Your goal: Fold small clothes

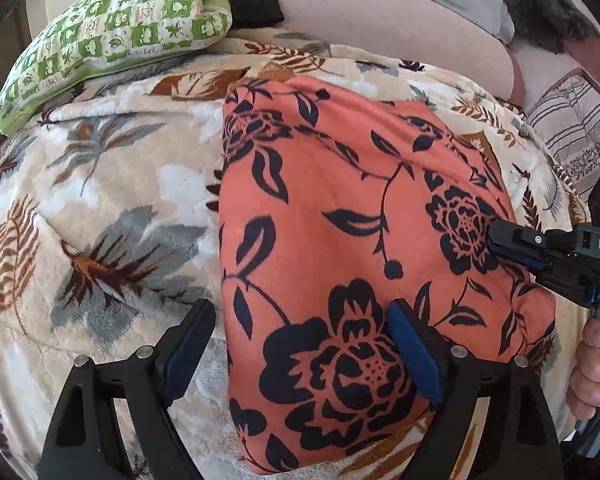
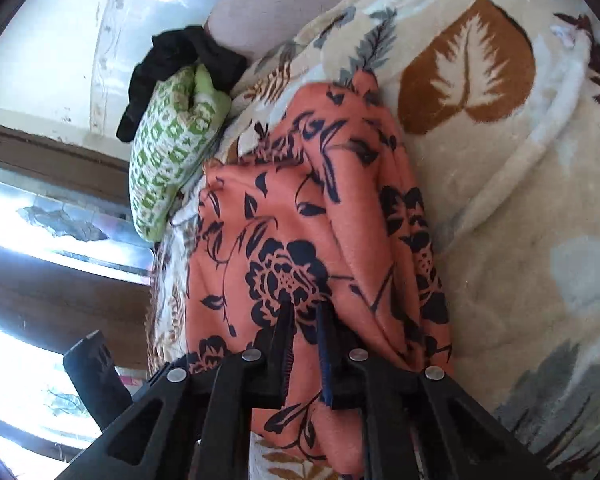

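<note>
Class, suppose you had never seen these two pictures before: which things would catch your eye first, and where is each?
First, the orange garment with black flowers, lying folded in the middle of the leaf-patterned blanket. Next, the two black grippers: the left gripper stands wide open over the garment's near left edge, and the right gripper is almost shut above its right side. Behind, at the far left, lies a green checked pillow.

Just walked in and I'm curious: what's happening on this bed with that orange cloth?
A person holds a two-finger tool in each hand and is folding an orange floral garment that lies on a leaf-patterned blanket. The left tool is open, with the garment's near left edge between its fingers. The right tool is nearly shut, its tips at the cloth; whether it pinches a fold I cannot tell. A green checked pillow lies at the far side.
</note>
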`<state>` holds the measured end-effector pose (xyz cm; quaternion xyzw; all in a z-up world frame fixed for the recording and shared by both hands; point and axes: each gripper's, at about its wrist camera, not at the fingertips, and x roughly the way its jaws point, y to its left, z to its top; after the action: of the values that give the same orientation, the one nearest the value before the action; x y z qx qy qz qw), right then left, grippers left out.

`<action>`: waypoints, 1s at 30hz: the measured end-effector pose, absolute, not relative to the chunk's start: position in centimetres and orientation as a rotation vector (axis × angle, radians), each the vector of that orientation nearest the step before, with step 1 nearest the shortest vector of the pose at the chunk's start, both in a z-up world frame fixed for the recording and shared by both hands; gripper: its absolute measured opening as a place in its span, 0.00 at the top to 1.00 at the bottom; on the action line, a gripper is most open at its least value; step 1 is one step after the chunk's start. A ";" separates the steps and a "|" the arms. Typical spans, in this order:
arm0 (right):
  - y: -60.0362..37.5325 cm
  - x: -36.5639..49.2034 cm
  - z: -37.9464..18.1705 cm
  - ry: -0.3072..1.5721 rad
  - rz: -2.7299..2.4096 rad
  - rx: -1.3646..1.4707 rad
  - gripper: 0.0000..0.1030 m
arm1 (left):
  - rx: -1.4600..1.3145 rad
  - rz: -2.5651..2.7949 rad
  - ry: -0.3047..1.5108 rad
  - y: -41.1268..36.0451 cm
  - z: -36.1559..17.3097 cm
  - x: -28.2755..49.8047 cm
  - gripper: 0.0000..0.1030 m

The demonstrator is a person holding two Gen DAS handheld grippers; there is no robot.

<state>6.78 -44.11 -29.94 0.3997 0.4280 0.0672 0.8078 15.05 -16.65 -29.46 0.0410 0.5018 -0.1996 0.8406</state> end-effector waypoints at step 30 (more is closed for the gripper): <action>-45.4 8.3 -31.2 0.808 0.077 0.893 0.84 | 0.056 -0.407 0.986 -20.1 -27.7 25.4 0.01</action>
<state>8.27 -45.42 -31.20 0.4198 0.3802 0.0363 0.8233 25.40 -20.13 -27.73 0.0268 0.4701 -0.1939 0.8606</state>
